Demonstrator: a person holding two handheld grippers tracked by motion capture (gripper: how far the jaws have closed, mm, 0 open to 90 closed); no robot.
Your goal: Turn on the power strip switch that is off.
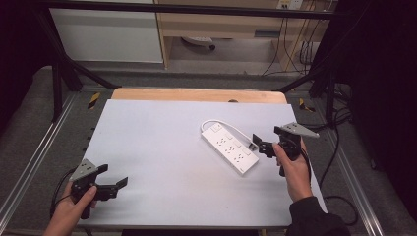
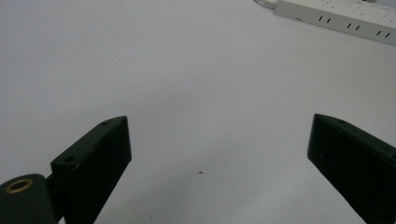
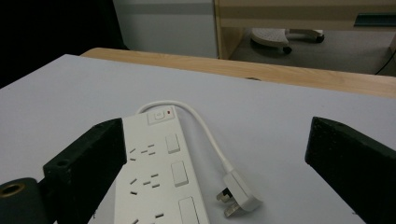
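Note:
A white power strip (image 1: 229, 146) lies at an angle right of the middle of the white table top (image 1: 157, 147). Its short cable (image 1: 231, 127) loops round to a white plug (image 1: 252, 146) lying beside it. My right gripper (image 1: 260, 145) is held open just right of the strip, its jaws pointing at the plug end. In the right gripper view the power strip (image 3: 159, 172) and plug (image 3: 240, 193) lie between and ahead of the open right gripper (image 3: 217, 149). My left gripper (image 1: 113, 175) is open near the front left corner, over bare table; its own view shows the left gripper (image 2: 219, 140) wide apart and the strip (image 2: 341, 16) far off.
A wooden strip (image 1: 196, 94) borders the table's far edge. Black frame bars (image 1: 59, 78) stand at the back corners, and cables (image 1: 339, 142) trail down the right side. A cabinet (image 1: 105, 34) and desk (image 1: 221, 24) stand beyond on the floor.

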